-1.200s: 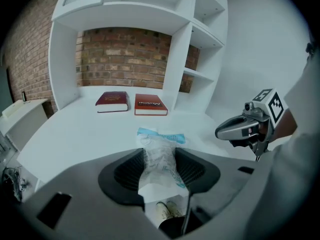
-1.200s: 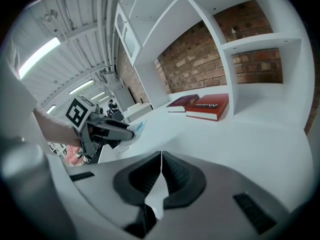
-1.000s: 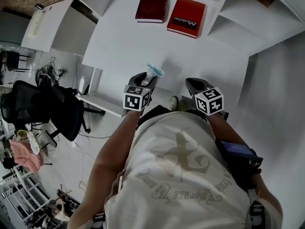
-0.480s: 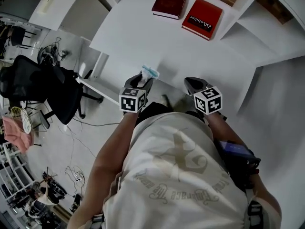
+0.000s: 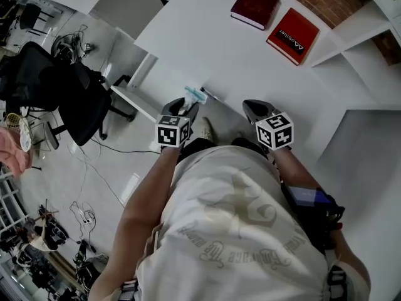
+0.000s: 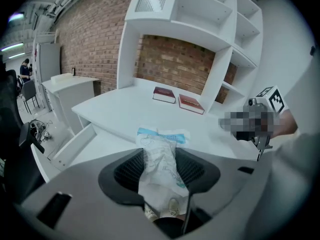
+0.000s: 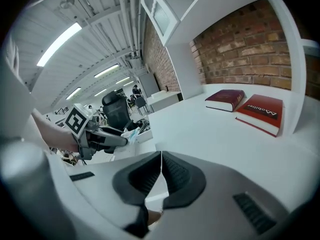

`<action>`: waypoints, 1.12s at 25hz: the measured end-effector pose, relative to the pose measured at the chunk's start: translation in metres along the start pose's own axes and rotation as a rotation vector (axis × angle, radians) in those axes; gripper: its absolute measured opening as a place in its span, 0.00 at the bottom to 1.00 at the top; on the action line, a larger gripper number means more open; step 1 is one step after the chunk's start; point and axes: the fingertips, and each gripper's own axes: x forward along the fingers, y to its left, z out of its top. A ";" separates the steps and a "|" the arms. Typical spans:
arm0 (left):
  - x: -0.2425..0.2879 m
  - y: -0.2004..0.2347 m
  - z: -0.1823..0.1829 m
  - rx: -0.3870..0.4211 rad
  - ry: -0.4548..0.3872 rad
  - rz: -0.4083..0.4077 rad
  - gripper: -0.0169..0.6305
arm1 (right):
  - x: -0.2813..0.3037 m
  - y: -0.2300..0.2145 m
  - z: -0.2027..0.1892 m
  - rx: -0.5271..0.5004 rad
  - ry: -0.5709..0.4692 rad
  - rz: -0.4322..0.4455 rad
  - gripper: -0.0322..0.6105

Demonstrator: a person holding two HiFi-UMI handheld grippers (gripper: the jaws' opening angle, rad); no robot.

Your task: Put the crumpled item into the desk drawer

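Observation:
A crumpled white item with a pale blue edge [image 6: 159, 156] is pinched between the dark pads of my left gripper [image 6: 161, 165], and its top sticks out past the fingertips. In the head view this item [image 5: 195, 94] hangs at the front edge of the white desk [image 5: 207, 49], with the left gripper [image 5: 185, 107] shut on it. The desk drawer [image 6: 82, 145] stands pulled out, low and to the left of the item; its white tray [image 5: 133, 100] juts out from under the desk. My right gripper [image 7: 160, 157] is shut with nothing in it and is held level beside the left gripper [image 7: 102, 140].
A dark red book [image 5: 255, 6] and a red book [image 5: 292, 36] lie at the back of the desk by the brick wall. White shelves [image 6: 235, 59] rise at the right. A black office chair [image 5: 59, 89] stands on the floor to the left, with cables nearby.
The head view has swung, so the desk and books now sit further up and right. Both grippers keep about the same place, the left still holding the item.

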 end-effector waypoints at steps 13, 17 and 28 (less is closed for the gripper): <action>0.001 0.082 -0.008 -0.014 0.005 -0.020 0.36 | 0.080 0.039 0.048 -0.050 0.019 0.006 0.09; 0.012 0.106 -0.008 -0.015 0.017 -0.025 0.36 | 0.113 0.043 0.064 -0.052 0.024 0.017 0.09; 0.046 0.154 -0.036 -0.031 0.083 -0.038 0.36 | 0.189 0.057 0.050 -0.049 0.126 0.085 0.09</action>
